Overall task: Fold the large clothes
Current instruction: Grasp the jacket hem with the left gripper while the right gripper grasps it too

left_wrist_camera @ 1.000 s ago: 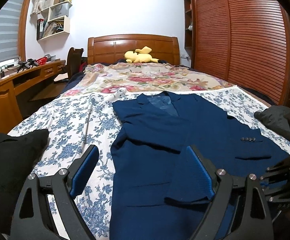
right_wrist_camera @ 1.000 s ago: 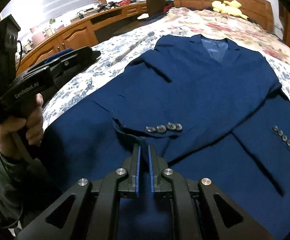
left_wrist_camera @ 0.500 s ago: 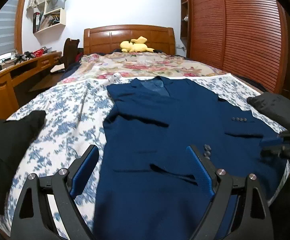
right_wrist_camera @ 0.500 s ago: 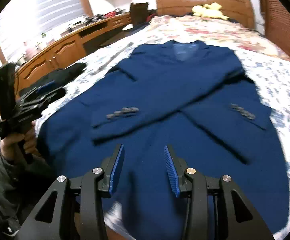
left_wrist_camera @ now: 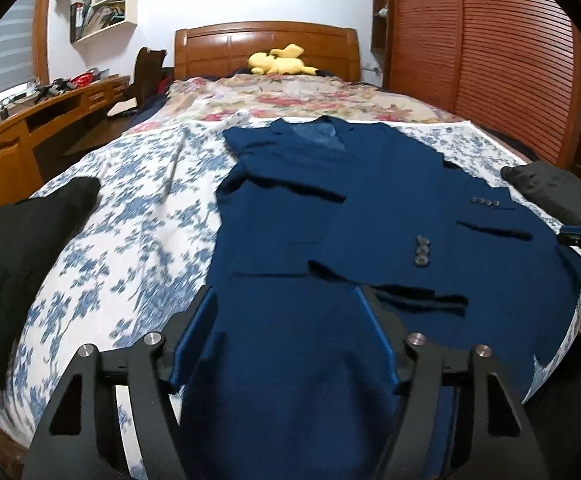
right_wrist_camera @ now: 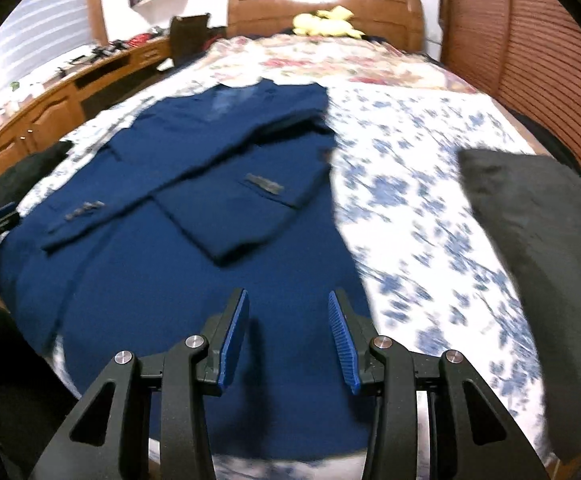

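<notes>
the jacket (left_wrist_camera: 314,216) lies flat on the floral sheet (left_wrist_camera: 130,208), collar toward the headboard (left_wrist_camera: 266,42), hem toward the cameras, sleeves crossed over its front. left gripper (left_wrist_camera: 286,332) hangs over the hem, jaws closing with nothing between them. since a second ago the right gripper (right_wrist_camera: 286,336) has gone from shut to apart, holding nothing, and swung toward the jacket's right edge. no writing can be read.
</notes>
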